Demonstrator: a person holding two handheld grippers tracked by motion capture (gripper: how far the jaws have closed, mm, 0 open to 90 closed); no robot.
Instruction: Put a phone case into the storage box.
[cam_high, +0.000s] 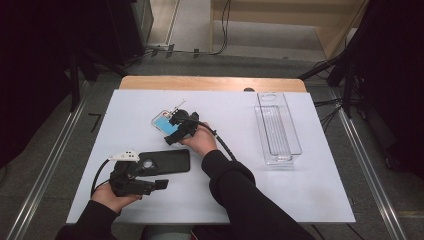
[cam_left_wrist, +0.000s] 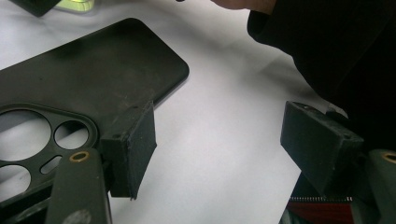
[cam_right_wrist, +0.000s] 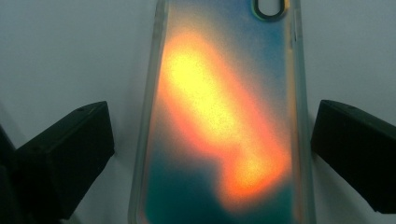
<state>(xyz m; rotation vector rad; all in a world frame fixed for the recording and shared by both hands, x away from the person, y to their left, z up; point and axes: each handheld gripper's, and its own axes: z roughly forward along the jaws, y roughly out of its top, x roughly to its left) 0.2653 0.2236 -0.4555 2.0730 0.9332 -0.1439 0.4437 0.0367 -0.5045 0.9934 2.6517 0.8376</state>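
Observation:
A black phone case (cam_high: 164, 161) lies flat on the white table, its camera cut-outs (cam_left_wrist: 28, 135) facing up. My left gripper (cam_high: 150, 186) hovers just in front of it, open, one pad (cam_left_wrist: 133, 147) over the case's near edge and nothing between the jaws. A colourful phone case (cam_high: 165, 124), blue-green with an orange-yellow patch (cam_right_wrist: 219, 121), lies farther back. My right gripper (cam_high: 176, 131) is over it, open, with the jaws standing on either side of the case and not touching it.
A clear plastic tray (cam_high: 278, 128) stands at the right of the white table top (cam_high: 300, 195). The person's right sleeve (cam_high: 245, 195) crosses the table's front middle. Dark stands and cables surround the table.

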